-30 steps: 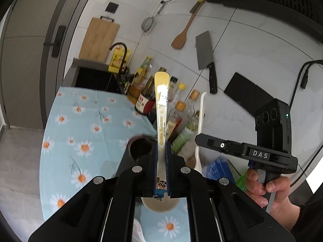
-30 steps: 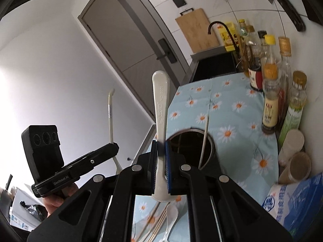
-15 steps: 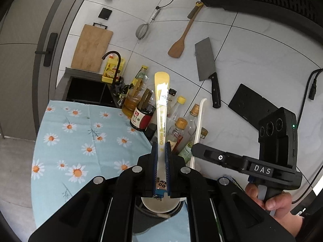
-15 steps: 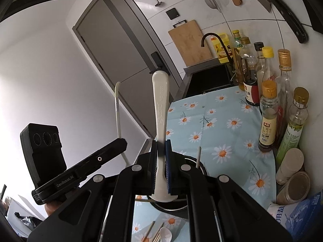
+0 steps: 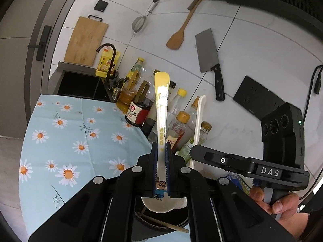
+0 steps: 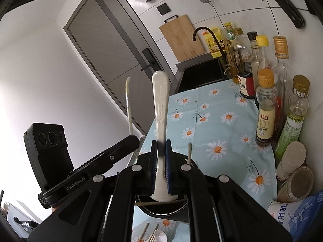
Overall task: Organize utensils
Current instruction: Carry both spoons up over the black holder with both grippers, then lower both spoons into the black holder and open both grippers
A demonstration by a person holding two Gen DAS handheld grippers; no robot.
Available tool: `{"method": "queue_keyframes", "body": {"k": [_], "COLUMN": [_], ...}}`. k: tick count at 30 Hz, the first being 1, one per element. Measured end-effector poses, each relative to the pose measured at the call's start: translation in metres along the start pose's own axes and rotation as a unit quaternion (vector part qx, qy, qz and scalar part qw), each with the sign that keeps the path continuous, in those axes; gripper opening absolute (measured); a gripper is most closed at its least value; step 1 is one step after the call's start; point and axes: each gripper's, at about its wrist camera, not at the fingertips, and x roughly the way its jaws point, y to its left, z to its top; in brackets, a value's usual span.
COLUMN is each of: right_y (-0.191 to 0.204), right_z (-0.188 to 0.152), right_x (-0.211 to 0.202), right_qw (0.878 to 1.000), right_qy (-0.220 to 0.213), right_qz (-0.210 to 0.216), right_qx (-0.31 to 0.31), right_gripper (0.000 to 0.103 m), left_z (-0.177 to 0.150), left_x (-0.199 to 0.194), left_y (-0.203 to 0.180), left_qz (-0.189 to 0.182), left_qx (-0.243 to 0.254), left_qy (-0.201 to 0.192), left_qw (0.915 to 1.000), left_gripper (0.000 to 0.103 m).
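Note:
My left gripper [image 5: 160, 151] is shut on a yellow-handled cartoon spoon [image 5: 161, 104], held upright with its bowl down over a dark round utensil holder [image 5: 161, 224]. My right gripper [image 6: 161, 151] is shut on a white spoon [image 6: 160, 104], also upright, bowl just above the same holder [image 6: 161, 208]. A chopstick [image 6: 189, 153] stands in the holder. Each gripper shows in the other's view: the right gripper [image 5: 203, 153] sits to the right of the left one with the white spoon [image 5: 198, 125], the left gripper [image 6: 129, 143] to the left with the yellow spoon [image 6: 129, 109].
Several sauce and oil bottles [image 6: 264, 109] line the wall side of the daisy tablecloth [image 5: 70, 133]. Jars [image 6: 292, 173] and a salt bag [image 6: 292, 211] stand at the right. Loose chopsticks and a white spoon [image 6: 159, 235] lie in front of the holder. A sink [image 5: 80, 84] lies beyond.
Both grippers have moved back and lower over the holder, so both spoon bowls now hang at its mouth. Both stay shut on their spoons.

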Motion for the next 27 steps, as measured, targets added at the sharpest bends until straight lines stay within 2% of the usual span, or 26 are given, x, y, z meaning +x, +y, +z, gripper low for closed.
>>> {"method": "queue_keyframes", "body": {"k": [18, 27], "right_y": [-0.012, -0.014], "right_z": [-0.013, -0.016], "right_x": [0.012, 0.008], "right_qw": [0.999, 0.999], "right_qy": [0.027, 0.027], "right_qz": [-0.003, 0.006], "right_qx": [0.017, 0.034], "right_gripper": [0.010, 0.015], "left_z": [-0.020, -0.026], "left_x": [0.012, 0.010], "left_y": [0.001, 0.000], "left_qz": [0.025, 0.032], "left_qx": [-0.003, -0.009], "left_qy": [0.029, 0.035], "left_qw": [0.9993, 0.9988], "left_gripper": [0.006, 0.006]}}
